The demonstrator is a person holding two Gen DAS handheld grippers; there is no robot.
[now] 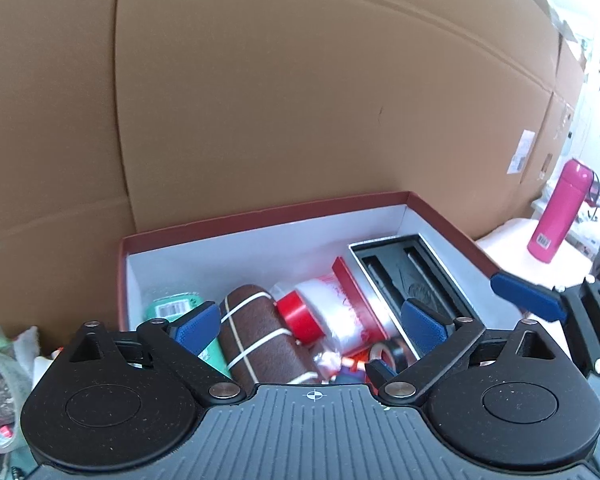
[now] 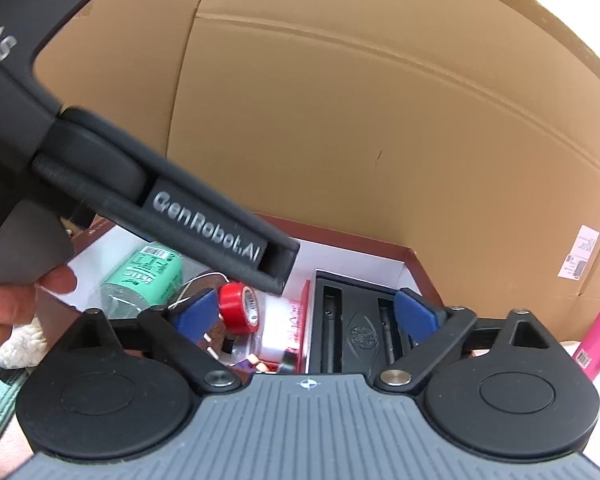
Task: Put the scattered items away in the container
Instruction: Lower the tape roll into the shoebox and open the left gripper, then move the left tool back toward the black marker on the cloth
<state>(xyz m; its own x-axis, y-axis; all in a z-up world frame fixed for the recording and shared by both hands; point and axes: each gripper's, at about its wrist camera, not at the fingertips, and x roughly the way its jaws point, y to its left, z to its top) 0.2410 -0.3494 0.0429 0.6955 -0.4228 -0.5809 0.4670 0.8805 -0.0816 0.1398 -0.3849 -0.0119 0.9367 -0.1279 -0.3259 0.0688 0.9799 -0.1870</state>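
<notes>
- Two tools are hovering over the red-rimmed container [image 1: 268, 216]; the left tool [image 1: 312, 322] and the right tool [image 2: 312, 312] are both standing spread wide, with nothing pinched between the blue pads.
- The container is sitting against a cardboard wall [image 1: 300, 80]; its near edge is being hidden by the tool bodies in both views.
- Inside, a brown roll [image 1: 260, 332] bound with white cord is lying beside a green bottle [image 2: 148, 272], which the left pad is partly covering in the left wrist view.
- A red tape roll [image 2: 238, 308] is resting next to a white plastic-wrapped item [image 1: 336, 312]; the print on it is too blurred to read.
- A black moulded tray [image 1: 412, 280] is occupying the right side, its lower end cut off.
- Small items beneath the tape roll are too cluttered to identify.
- In the right wrist view, the left tool's body is crossing the frame, gripped by a hand [image 2: 16, 300] at the left edge.
- A pink flask [image 1: 556, 212] is standing on the table, outside the container.
</notes>
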